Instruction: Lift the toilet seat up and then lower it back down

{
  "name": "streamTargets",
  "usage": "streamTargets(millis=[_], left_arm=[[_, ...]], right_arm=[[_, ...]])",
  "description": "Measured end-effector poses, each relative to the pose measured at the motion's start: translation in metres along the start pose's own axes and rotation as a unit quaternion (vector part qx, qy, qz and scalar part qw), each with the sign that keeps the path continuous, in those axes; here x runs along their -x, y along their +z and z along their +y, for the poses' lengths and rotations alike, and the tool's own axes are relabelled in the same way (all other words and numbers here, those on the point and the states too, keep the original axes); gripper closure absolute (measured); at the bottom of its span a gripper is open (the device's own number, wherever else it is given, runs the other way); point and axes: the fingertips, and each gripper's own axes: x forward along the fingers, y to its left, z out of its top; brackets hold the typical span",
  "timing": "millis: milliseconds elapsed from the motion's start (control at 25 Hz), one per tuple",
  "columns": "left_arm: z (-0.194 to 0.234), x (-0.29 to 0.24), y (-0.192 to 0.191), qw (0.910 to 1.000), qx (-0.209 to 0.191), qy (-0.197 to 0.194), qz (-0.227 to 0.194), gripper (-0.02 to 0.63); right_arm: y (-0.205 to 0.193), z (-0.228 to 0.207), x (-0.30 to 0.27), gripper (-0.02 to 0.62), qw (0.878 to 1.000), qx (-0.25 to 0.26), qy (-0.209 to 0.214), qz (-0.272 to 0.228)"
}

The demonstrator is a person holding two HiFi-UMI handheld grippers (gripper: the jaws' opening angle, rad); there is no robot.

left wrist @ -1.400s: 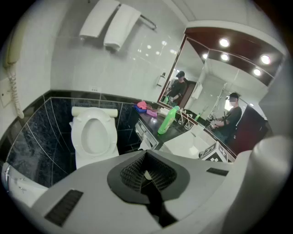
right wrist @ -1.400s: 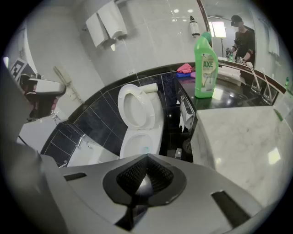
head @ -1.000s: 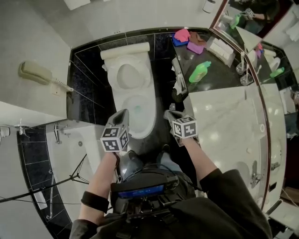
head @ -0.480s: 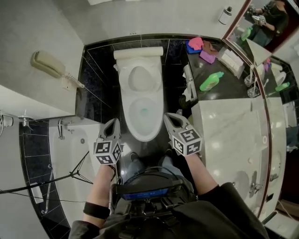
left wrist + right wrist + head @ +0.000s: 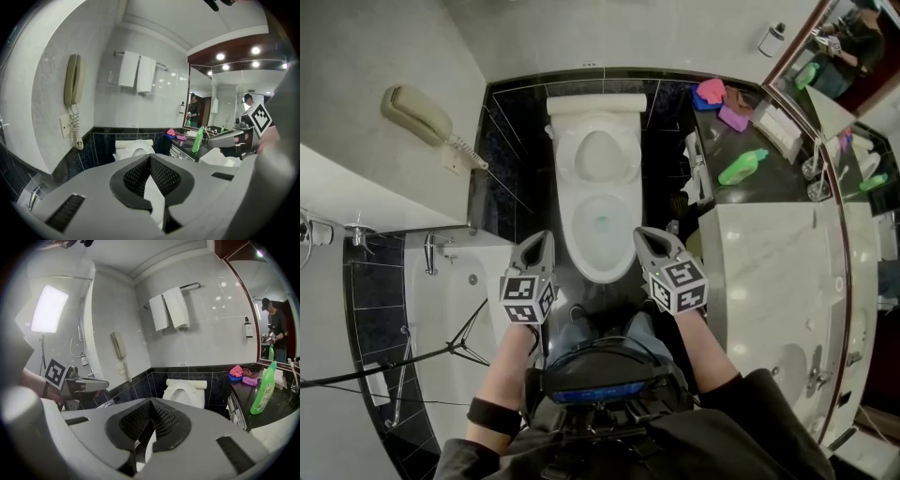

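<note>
The white toilet point(image 5: 600, 225) stands against the black tiled wall, with its seat point(image 5: 600, 155) raised and leaning back on the tank point(image 5: 595, 103); the bowl is uncovered. My left gripper point(image 5: 538, 244) hangs by the bowl's front left edge, apart from it, shut with nothing between its pads. My right gripper point(image 5: 647, 236) hangs by the front right edge, also shut and holding nothing. Beyond the closed jaws in the left gripper view, the toilet point(image 5: 133, 149) shows low down. The raised seat point(image 5: 185, 392) shows upright in the right gripper view.
A wall phone point(image 5: 417, 112) hangs left of the toilet. A bathtub point(image 5: 441, 309) and a tripod leg point(image 5: 441, 354) lie at lower left. At right runs a dark counter with a green bottle point(image 5: 742, 167), coloured cloths point(image 5: 712, 92) and a marble top point(image 5: 769, 281). Towels point(image 5: 171, 308) hang above.
Both grippers have drawn back a little from the bowl's rim toward the person, and the view has shifted so that the toilet sits more central. The seat stays raised.
</note>
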Motion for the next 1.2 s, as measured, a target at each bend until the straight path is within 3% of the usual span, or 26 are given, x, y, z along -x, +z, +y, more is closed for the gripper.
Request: streamTargets(millis=[480, 1200], left_arm=[[0.024, -0.002, 0.004, 0.9993, -0.018, -0.034, 0.004, 0.6], [0.011, -0.046, 0.009, 0.9998, -0.006, 0.015, 0.012, 0.6]], right_arm=[[0.007, 0.043, -0.03, 0.589, 1.0, -0.003, -0.002, -0.006], [0.016, 0.02, -0.045, 0.589, 0.997, 0.031, 0.074, 0.01]])
